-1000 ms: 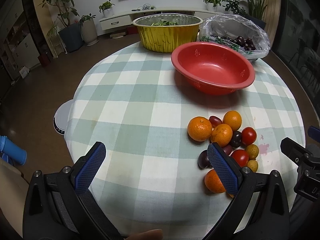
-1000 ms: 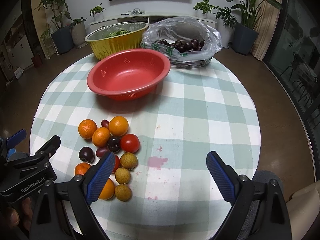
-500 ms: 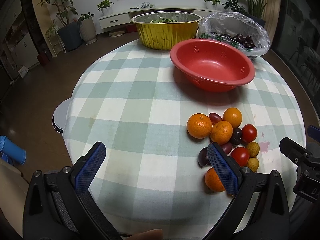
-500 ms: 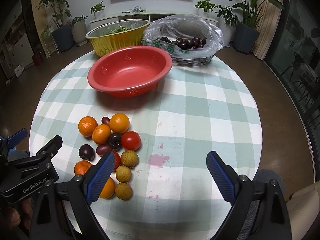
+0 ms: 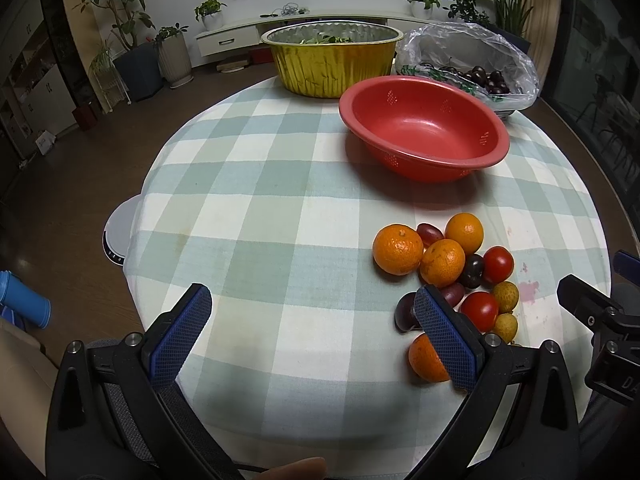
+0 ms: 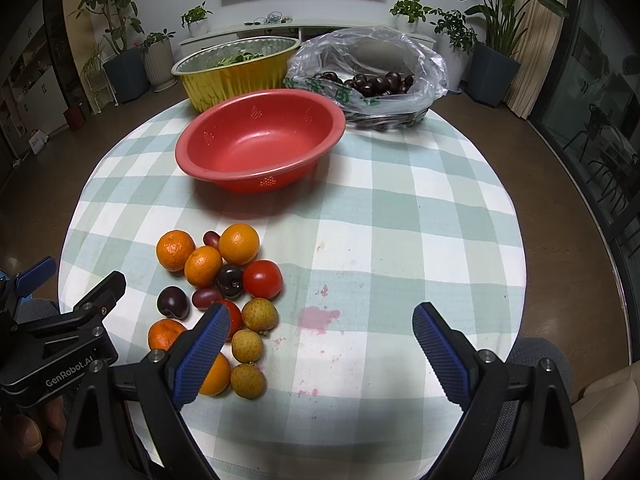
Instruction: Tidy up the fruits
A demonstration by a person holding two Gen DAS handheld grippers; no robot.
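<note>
A pile of fruit lies on the checked tablecloth: several oranges (image 5: 398, 249) (image 6: 175, 249), red tomatoes (image 5: 498, 265) (image 6: 262, 279), dark plums (image 6: 173, 302) and yellowish longans (image 6: 259, 314). An empty red bowl (image 5: 424, 128) (image 6: 260, 140) stands behind the pile. My left gripper (image 5: 312, 332) is open and empty, just left of the pile, its right finger in front of an orange (image 5: 426, 360). My right gripper (image 6: 320, 352) is open and empty, just right of the pile; its left finger hides part of an orange (image 6: 216, 374).
A gold foil tub (image 5: 332, 58) (image 6: 236, 70) with greens and a clear plastic bag of dark cherries (image 5: 476, 68) (image 6: 372, 76) stand at the table's far side. A pink stain (image 6: 318, 315) marks the cloth. Potted plants and a TV cabinet line the far wall.
Both grippers have moved slightly forward toward the table; the bowl and fruit sit a little lower and nearer in both views. Both stay open.
</note>
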